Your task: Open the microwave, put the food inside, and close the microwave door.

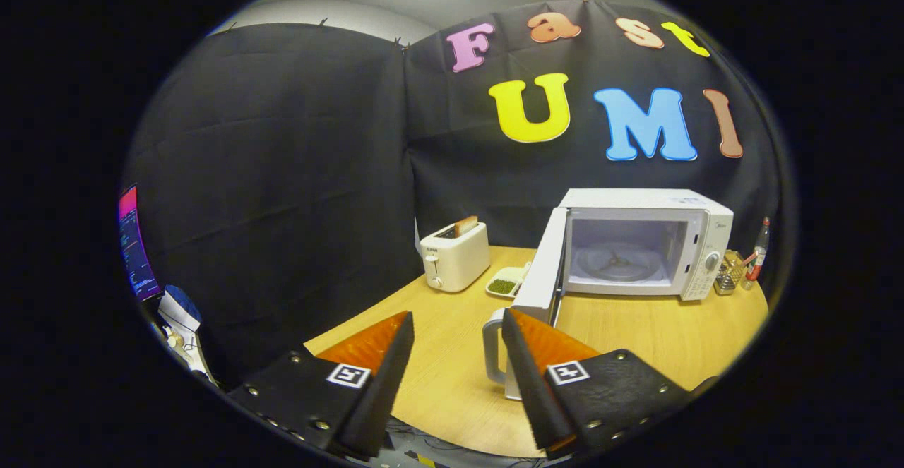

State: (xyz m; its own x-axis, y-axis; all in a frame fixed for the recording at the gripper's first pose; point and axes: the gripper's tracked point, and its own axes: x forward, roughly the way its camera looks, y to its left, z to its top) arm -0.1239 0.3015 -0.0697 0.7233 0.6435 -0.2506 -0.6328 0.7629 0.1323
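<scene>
While tool (455,327) fingers gape empty, microwave (646,249) door (540,270) swung open, handle (493,348) between them.

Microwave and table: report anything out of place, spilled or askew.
Nothing stands out. The microwave stands square on the table, door swung wide, turntable bare. The toaster is upright, and the dish shows no spill. The gripper is open, holding nothing.

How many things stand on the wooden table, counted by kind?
Microwave, door open: 1
Toaster: 1
Tray of green food: 1
Wire rack: 1
Bottle: 1
Total: 5
The gripper is open, holding nothing.
</scene>
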